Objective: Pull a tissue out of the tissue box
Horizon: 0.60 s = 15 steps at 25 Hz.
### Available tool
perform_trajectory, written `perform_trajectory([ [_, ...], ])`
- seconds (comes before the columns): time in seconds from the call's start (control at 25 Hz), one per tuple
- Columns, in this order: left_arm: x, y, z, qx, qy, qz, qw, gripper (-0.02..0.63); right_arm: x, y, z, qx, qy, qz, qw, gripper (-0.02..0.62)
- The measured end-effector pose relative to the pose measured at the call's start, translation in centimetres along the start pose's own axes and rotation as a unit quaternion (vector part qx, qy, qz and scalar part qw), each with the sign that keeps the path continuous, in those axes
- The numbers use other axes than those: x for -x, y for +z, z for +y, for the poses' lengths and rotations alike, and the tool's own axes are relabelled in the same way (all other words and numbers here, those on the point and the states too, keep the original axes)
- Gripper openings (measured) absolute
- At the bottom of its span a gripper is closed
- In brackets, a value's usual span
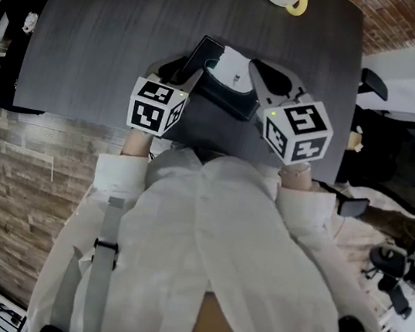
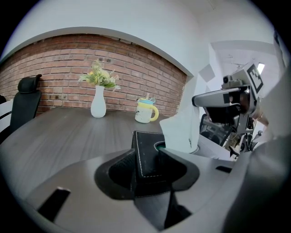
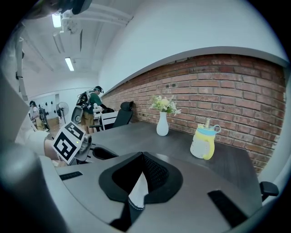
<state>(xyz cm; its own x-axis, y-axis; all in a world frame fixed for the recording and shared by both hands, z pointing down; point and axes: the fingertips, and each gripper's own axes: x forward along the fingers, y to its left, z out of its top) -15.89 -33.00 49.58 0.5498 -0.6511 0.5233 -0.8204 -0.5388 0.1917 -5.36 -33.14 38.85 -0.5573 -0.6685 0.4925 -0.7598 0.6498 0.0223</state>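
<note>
right hand-held gripper (image 3: 142, 157), tissue (image 3: 138, 190) clamped between jaws

The left gripper (image 2: 146, 160) clamps the tissue box (image 2: 144, 140) between wide jaws; the right gripper (image 3: 138, 182), angled downward, pinches the tissue (image 3: 137, 195).

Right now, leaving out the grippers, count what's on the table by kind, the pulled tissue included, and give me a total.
tissue box: 1
tissue: 1
white vase with flowers: 1
yellow mug: 1
Total: 4
</note>
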Motion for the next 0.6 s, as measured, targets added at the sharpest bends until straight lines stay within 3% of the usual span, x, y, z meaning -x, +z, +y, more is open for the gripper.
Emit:
perform_trajectory([
  [0.6, 0.0, 0.2, 0.2, 0.003, 0.007, -0.004, 1.0000, 0.163, 0.2, 2.3, -0.8, -0.002, -0.005, -0.031, 1.000, 0.006],
])
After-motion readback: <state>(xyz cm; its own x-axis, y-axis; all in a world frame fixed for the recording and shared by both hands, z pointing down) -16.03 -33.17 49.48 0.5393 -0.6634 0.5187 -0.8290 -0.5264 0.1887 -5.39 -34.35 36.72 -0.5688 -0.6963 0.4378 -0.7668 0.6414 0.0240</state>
